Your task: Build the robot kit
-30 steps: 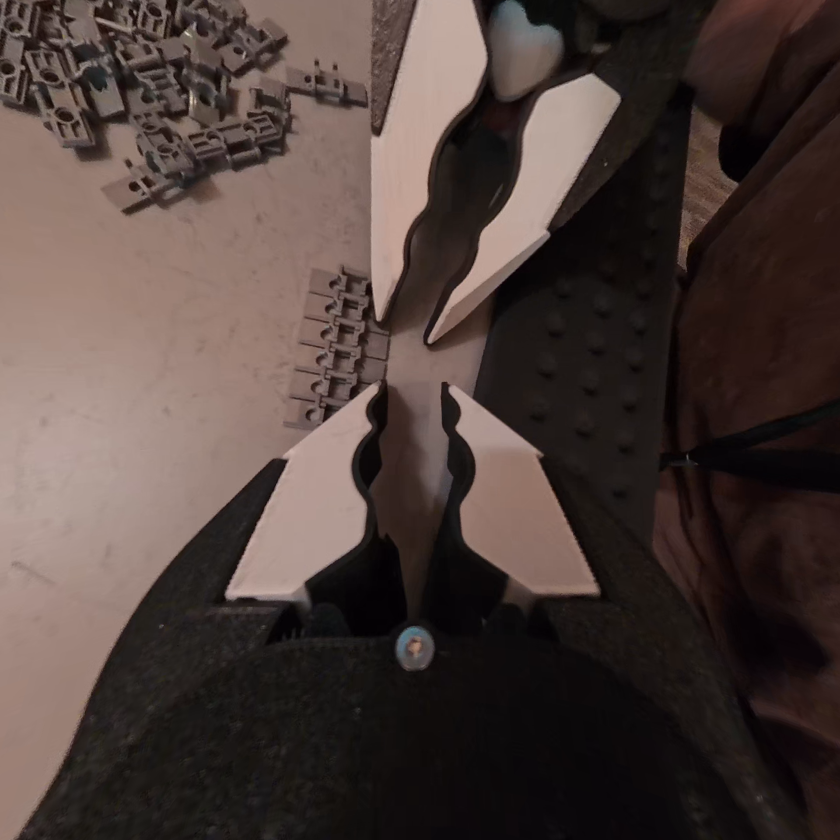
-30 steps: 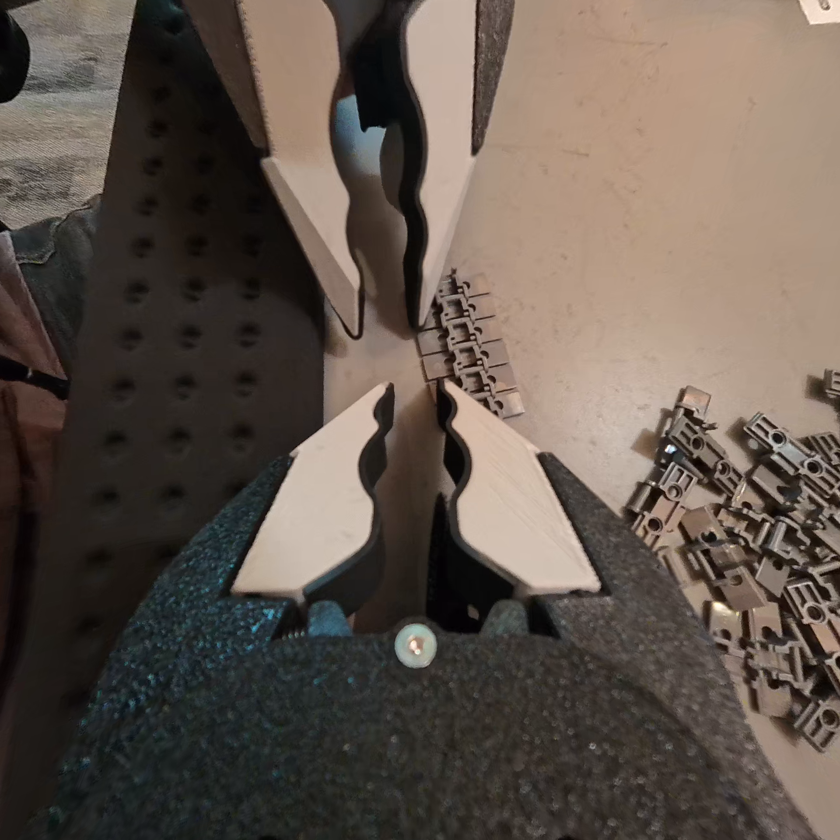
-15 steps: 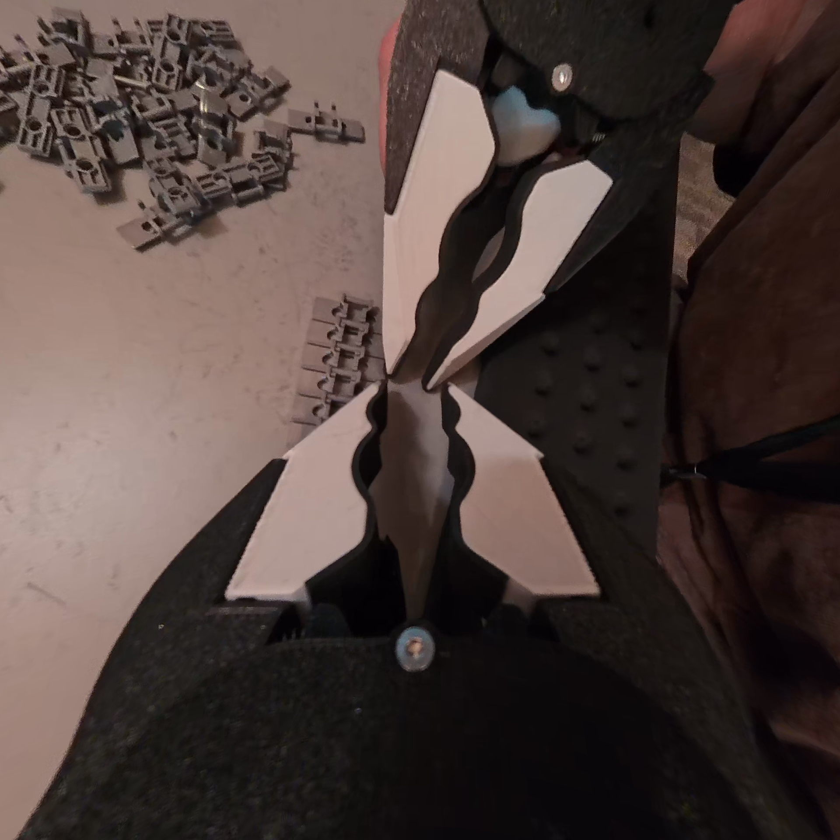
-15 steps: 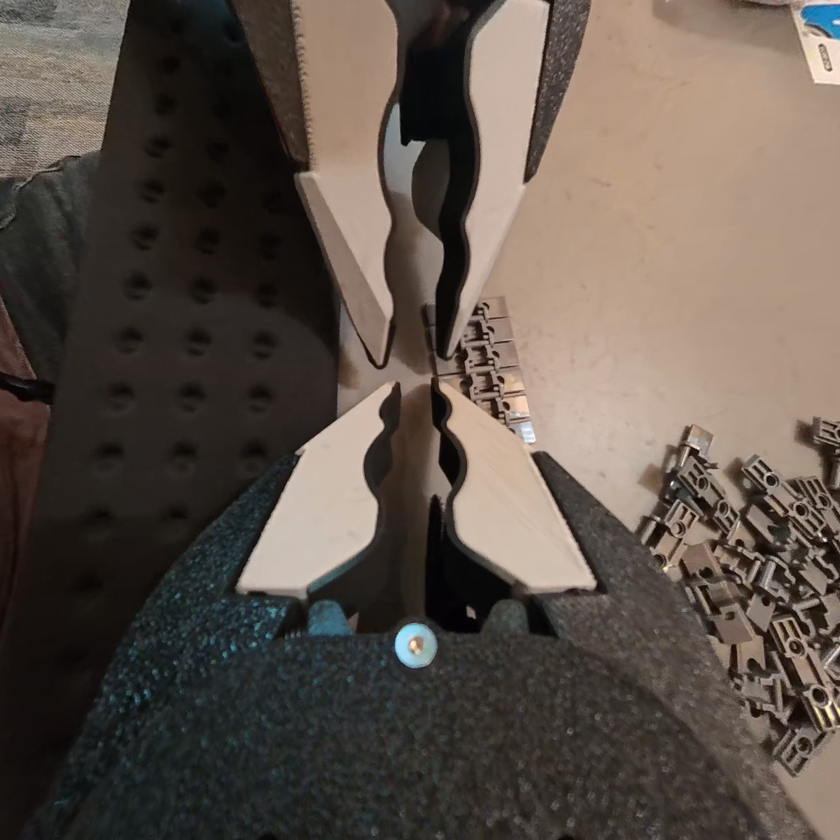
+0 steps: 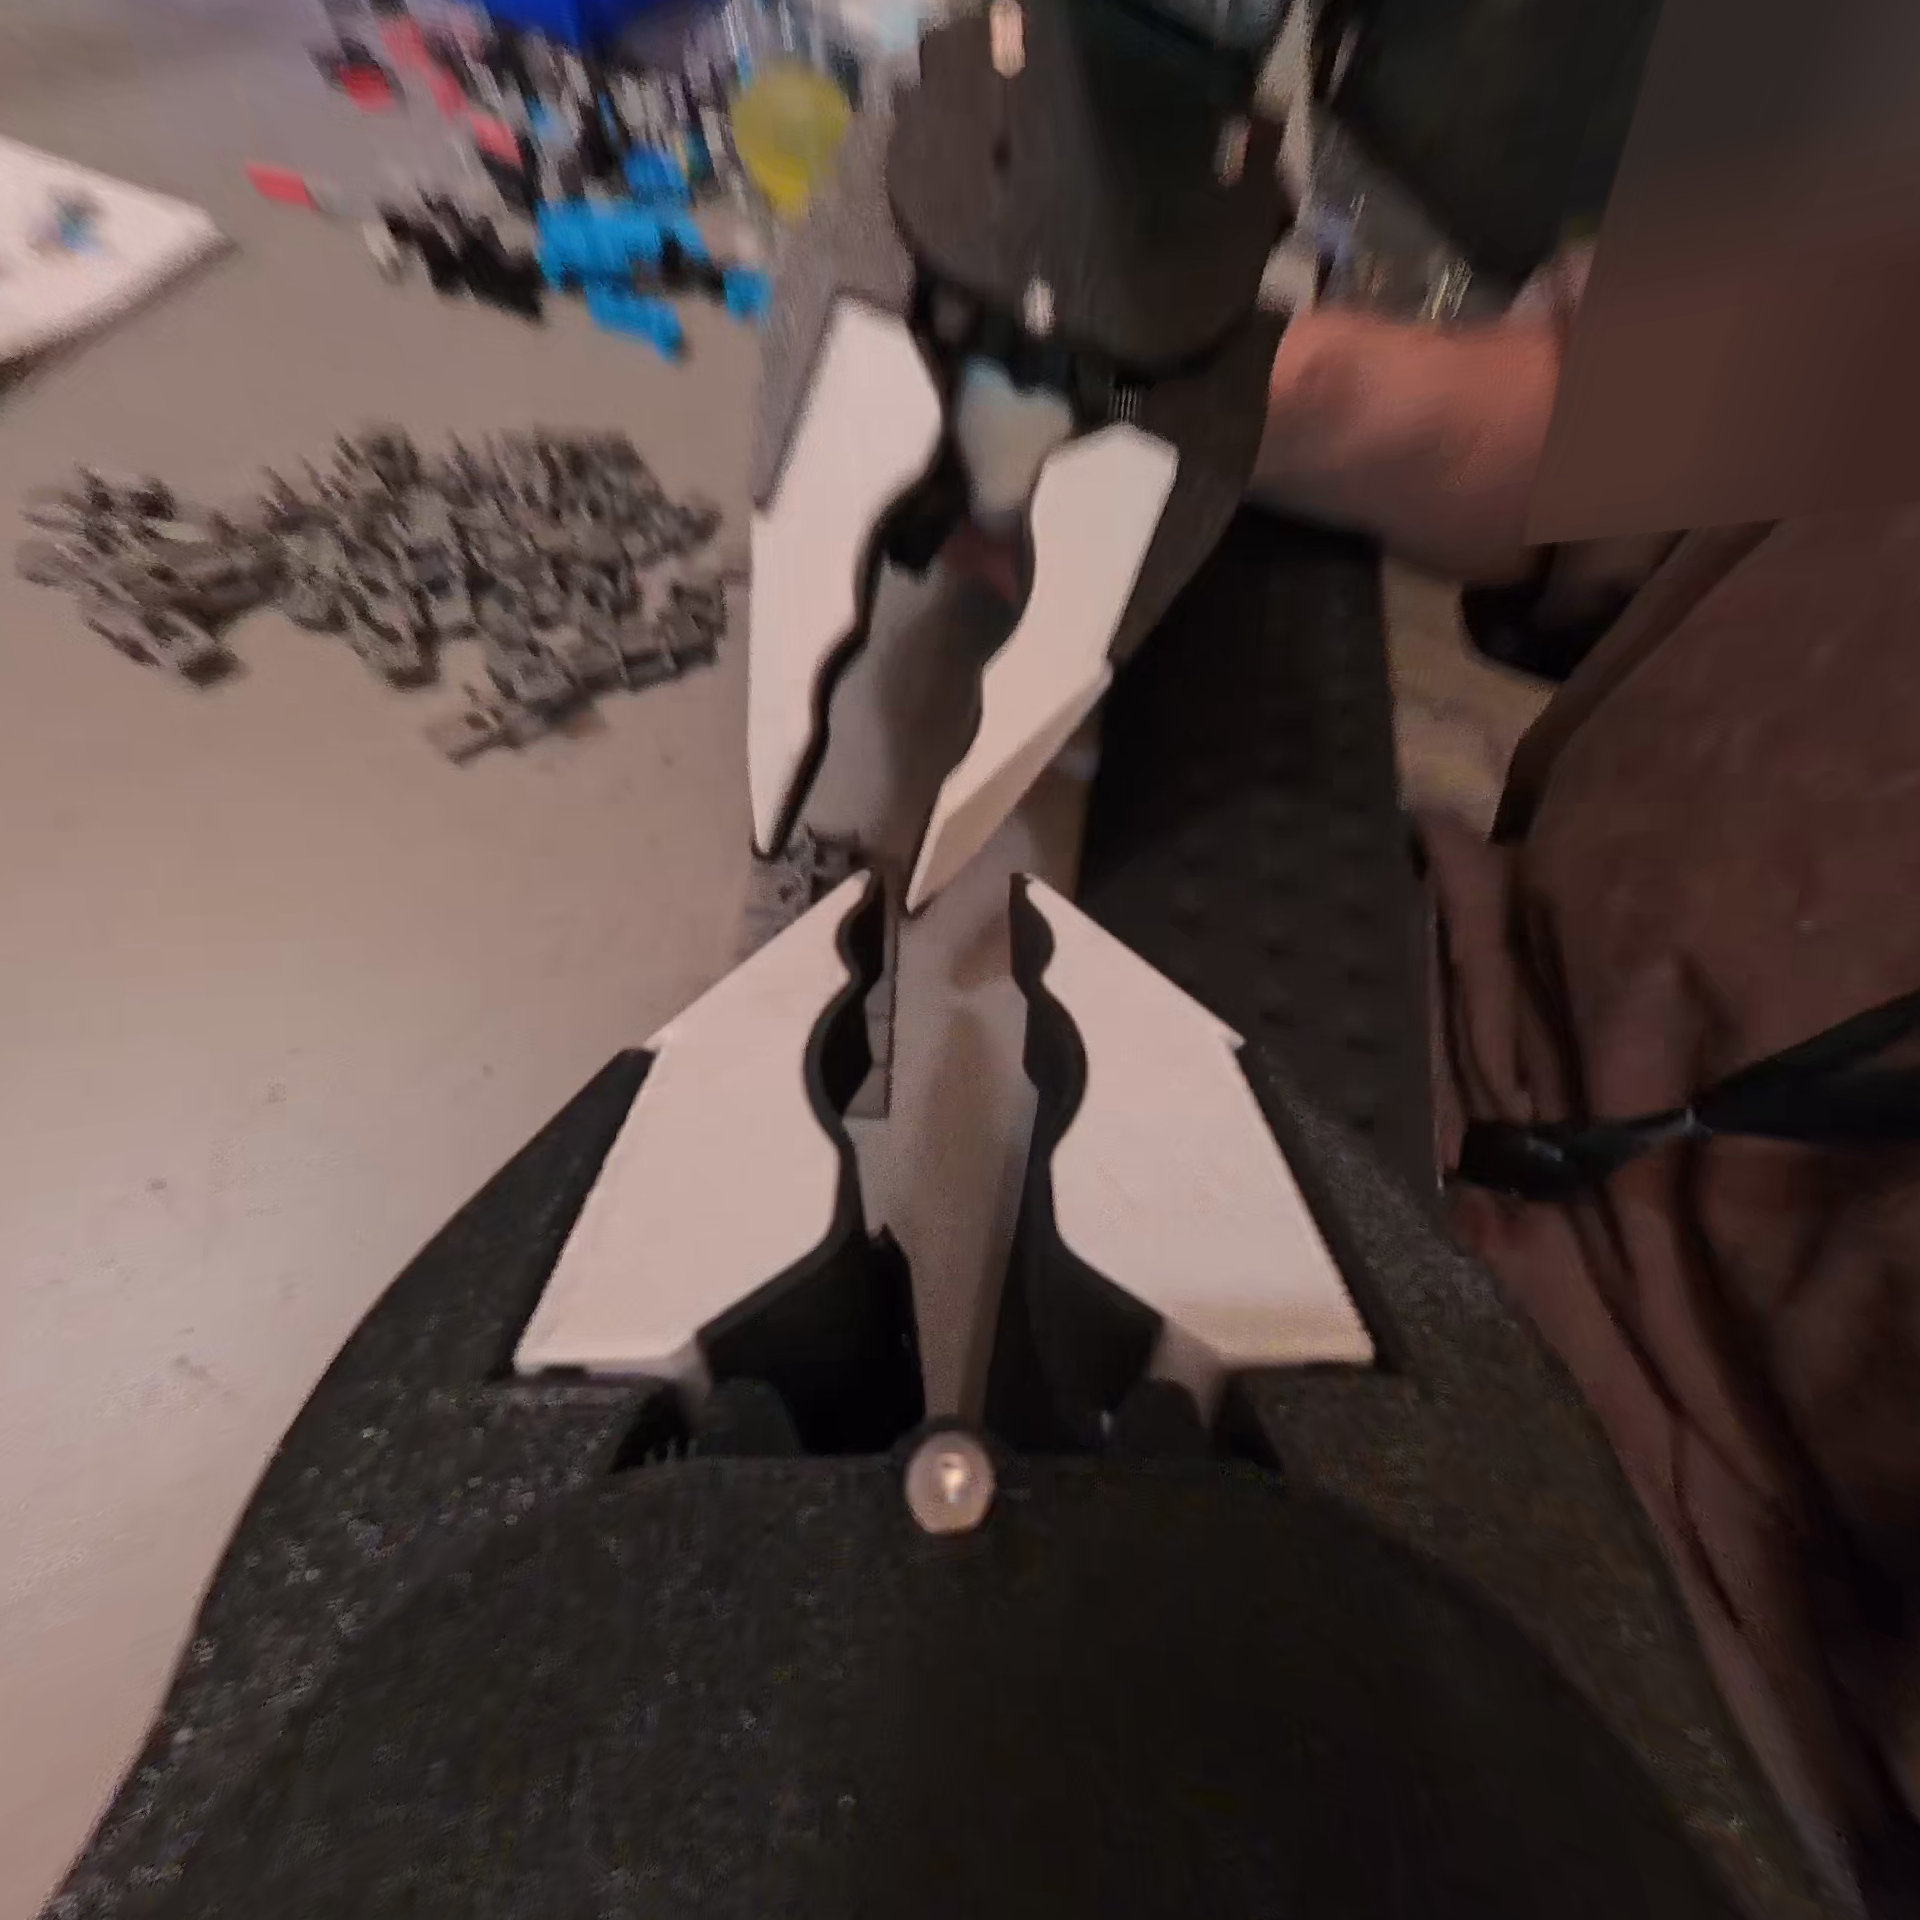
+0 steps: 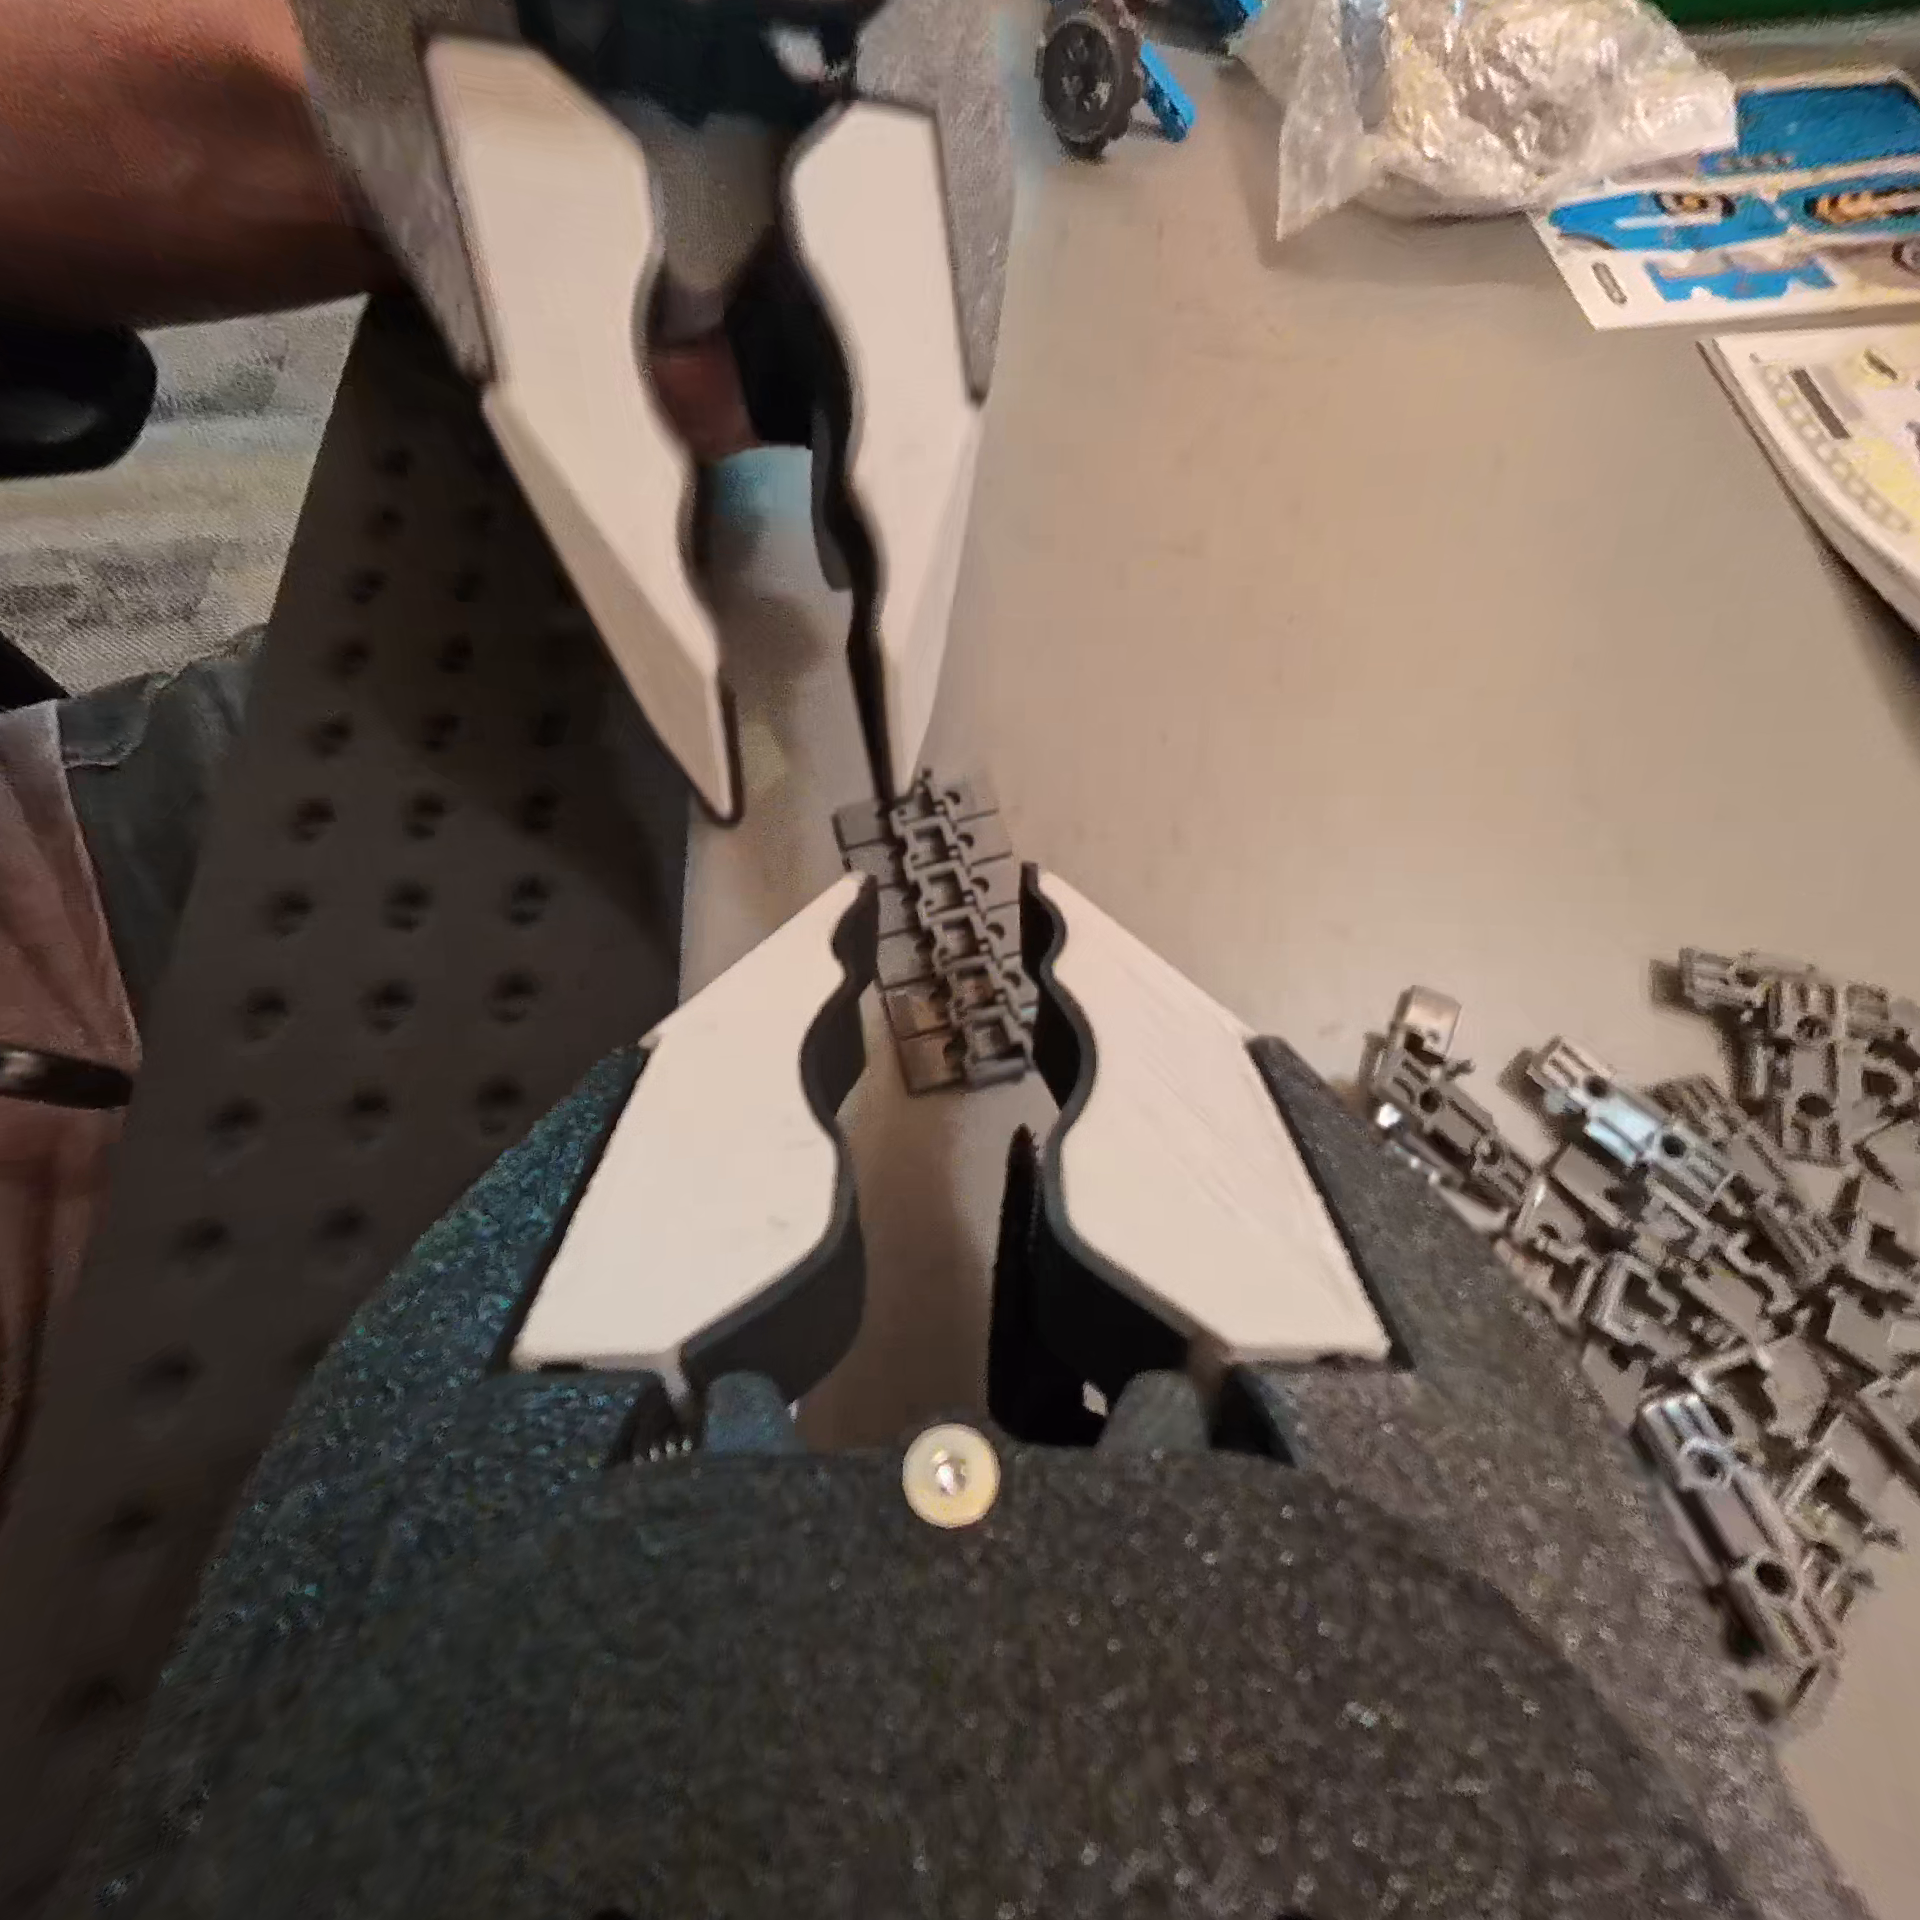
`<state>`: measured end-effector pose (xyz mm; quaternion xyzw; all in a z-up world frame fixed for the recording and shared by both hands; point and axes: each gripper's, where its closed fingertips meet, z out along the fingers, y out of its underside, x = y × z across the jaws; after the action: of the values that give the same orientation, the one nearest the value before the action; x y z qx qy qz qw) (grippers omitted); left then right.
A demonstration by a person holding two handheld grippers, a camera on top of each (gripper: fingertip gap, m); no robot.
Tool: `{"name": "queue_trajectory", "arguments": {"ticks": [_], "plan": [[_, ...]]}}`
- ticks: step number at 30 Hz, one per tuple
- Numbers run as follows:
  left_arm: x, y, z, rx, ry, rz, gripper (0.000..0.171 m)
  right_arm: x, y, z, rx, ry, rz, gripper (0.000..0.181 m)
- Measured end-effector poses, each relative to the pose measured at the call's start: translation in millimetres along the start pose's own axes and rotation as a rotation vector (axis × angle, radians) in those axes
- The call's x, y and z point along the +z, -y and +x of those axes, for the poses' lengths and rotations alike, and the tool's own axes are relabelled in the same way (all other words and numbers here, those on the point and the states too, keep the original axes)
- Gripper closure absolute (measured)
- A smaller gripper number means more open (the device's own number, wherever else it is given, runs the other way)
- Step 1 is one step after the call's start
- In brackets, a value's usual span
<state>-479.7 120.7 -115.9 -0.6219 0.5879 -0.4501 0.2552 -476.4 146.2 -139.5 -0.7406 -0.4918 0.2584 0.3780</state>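
Near tabletop (image 6: 1351,675) edge, beside dimpled dark mat (image 6: 364,935): joined strip of grey links (image 6: 940,935) lies flat. Right hand-held gripper (image 6: 945,878) parted, tips astride strip's sides; no firm pinch evident. Left hand-held gripper (image 6: 810,795) parted, empty, one tip at strip's far end. Loose grey links (image 6: 1662,1195) heaped to right, unjoined. Sticker sheets (image 6: 1714,208) and plastic bag (image 6: 1455,104) far right. Versus half second ago: strip was right of right gripper's tips, now between them; that gap looks wider; left view tilted up, blurred.
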Motion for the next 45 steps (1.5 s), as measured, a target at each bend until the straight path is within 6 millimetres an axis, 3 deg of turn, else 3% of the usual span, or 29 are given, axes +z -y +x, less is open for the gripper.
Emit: {"name": "queue_trajectory", "arguments": {"ticks": [4,6,8,11,15,20,24,28,33,36,39,45], "plan": [[-46.4,42.6,-18.7,-0.119,-0.004,0.383,0.141,12.7,2.7,-4.1,-0.026,0.048,-0.047,0.154],[-63.1,50.8,-29.9,-0.158,0.042,0.485,0.135,21.6,-4.0,-5.6,-0.042,0.070,-0.097,0.155],[-69.0,53.2,-33.2,-0.113,0.115,0.515,0.131,31.2,-13.5,-4.6,-0.060,0.074,-0.156,0.159],[-67.8,53.8,-37.2,-0.040,0.218,0.517,0.122,36.6,-8.2,-9.5,-0.041,0.114,-0.147,0.161],[-65.3,51.8,-45.0,-0.098,0.225,0.506,0.106,31.9,-5.1,0.9,-0.109,0.023,-0.181,0.167],[-80.8,61.2,-51.2,-0.162,0.200,0.593,0.092,-1.5,43.8,29.2,0.000,0.014,0.019,0.166],[-88.3,85.0,-47.8,-0.143,0.105,0.672,0.078,-32.6,91.0,49.2,0.184,0.199,0.244,0.166],[-73.3,106.4,-44.9,-0.086,-0.020,0.653,0.074,-54.2,117.1,62.6,0.387,0.406,0.462,0.167],[-35.6,119.9,-58.9,-0.093,-0.150,0.576,0.075,-61.5,108.5,73.5,0.492,0.449,0.572,0.167],[-19.2,125.9,-66.0,-0.141,-0.253,0.559,0.091,-69.4,100.6,84.6,0.504,0.395,0.596,0.167],[-13.8,129.3,-73.6,-0.179,-0.340,0.558,0.125,-73.2,91.1,90.9,0.497,0.353,0.571,0.167],[-8.8,125.4,-87.7,-0.165,-0.345,0.540,0.130,-68.1,80.8,101.7,0.509,0.296,0.528,0.167]]}}
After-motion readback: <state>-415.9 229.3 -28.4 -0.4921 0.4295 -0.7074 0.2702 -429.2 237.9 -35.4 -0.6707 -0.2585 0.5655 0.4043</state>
